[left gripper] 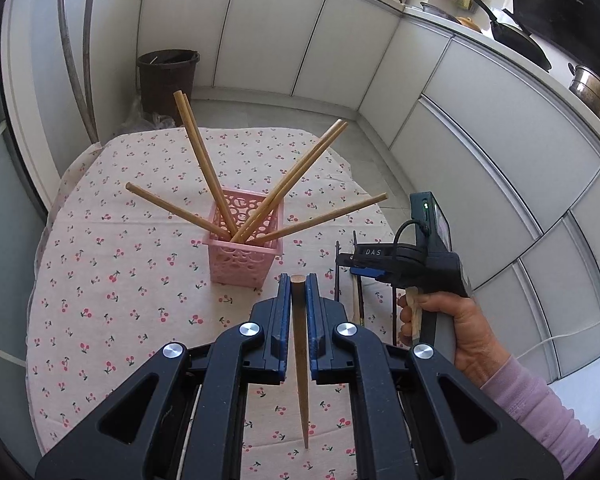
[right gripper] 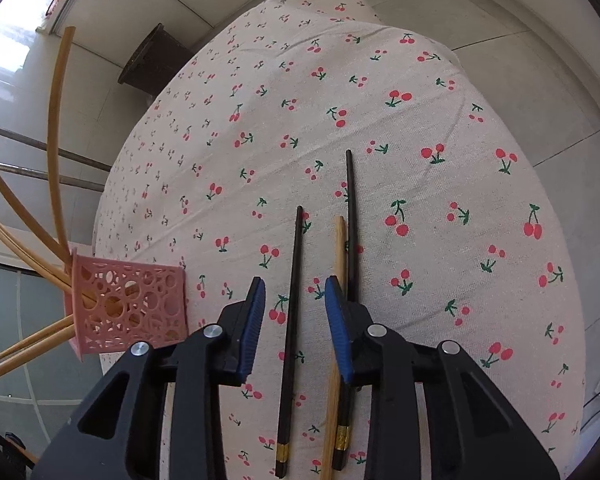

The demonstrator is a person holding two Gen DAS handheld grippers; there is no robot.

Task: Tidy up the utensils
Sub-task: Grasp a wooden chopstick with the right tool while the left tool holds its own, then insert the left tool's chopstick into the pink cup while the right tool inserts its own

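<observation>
Now your left gripper (left gripper: 298,292) carries one chopstick while the right gripper (right gripper: 296,300) lines up the next.

Leftmost, the pink basket (left gripper: 244,254) stands on the cherry-print tablecloth (left gripper: 120,280), bamboo chopsticks (left gripper: 204,164) fanned out inside. Your left jaws are clamped on a bamboo chopstick (left gripper: 300,360), thick end forward, likely bound for that basket. Further right, your right jaws stand apart over a black chopstick (right gripper: 292,308); another black one (right gripper: 351,232) and a bamboo one (right gripper: 339,252) lie beside it. "DAS" reads on the right gripper's body.

Bright soft daylight, faint shadows, glare on floor (right gripper: 4,52) at upper left, strong fisheye bending, dark corners
</observation>
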